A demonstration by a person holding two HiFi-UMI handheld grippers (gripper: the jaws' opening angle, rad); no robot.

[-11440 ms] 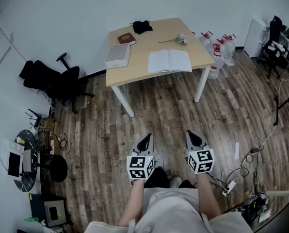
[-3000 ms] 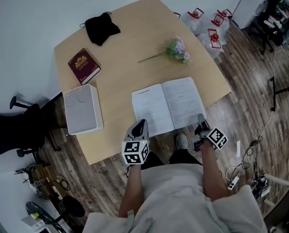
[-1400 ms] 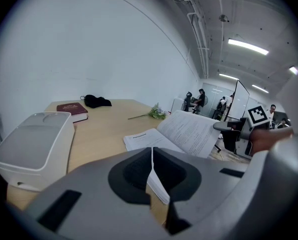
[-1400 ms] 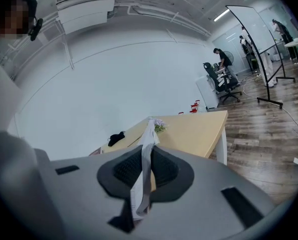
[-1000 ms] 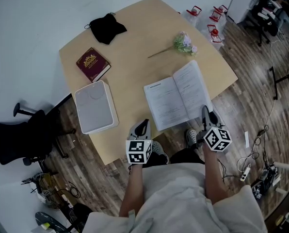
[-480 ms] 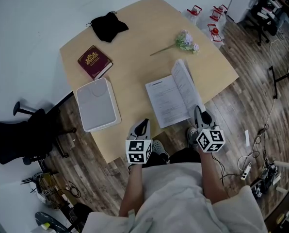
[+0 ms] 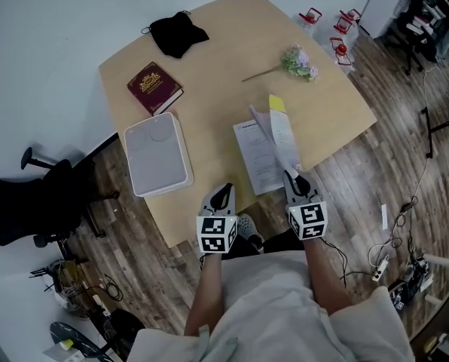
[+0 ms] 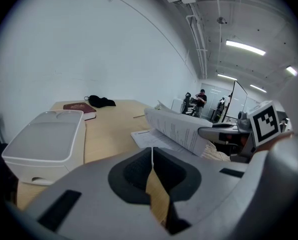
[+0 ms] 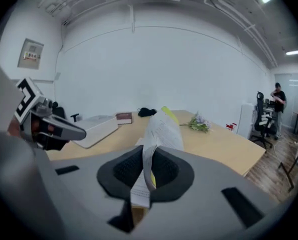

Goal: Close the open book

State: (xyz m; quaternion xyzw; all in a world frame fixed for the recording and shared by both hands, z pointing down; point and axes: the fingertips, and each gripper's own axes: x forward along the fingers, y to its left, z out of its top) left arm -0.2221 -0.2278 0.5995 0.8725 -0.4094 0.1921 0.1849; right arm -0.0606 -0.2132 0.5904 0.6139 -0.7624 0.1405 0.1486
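The open book (image 7: 268,146) lies near the front edge of the wooden table (image 7: 217,89). Its left page lies flat, while its right half stands raised and leans left, showing a yellow cover edge. My right gripper (image 7: 294,179) is shut on the lower edge of that raised half. In the right gripper view the pages (image 9: 161,126) rise from between the jaws of the right gripper (image 9: 145,171). My left gripper (image 7: 224,192) hovers at the table's front edge left of the book, shut and empty. The left gripper view shows the left gripper (image 8: 152,156) shut, with the tilted book (image 8: 181,129) ahead to the right.
On the table stand a white box (image 7: 158,154) at the left, a maroon book (image 7: 155,87) behind it, a black cloth (image 7: 178,32) at the back and a flower sprig (image 7: 298,61). Water bottles (image 7: 337,36) and a black office chair (image 7: 36,202) stand on the floor.
My right gripper has swung left with the book's right half, which has risen from nearly flat to upright and leaning over the left page. The left gripper has barely shifted.
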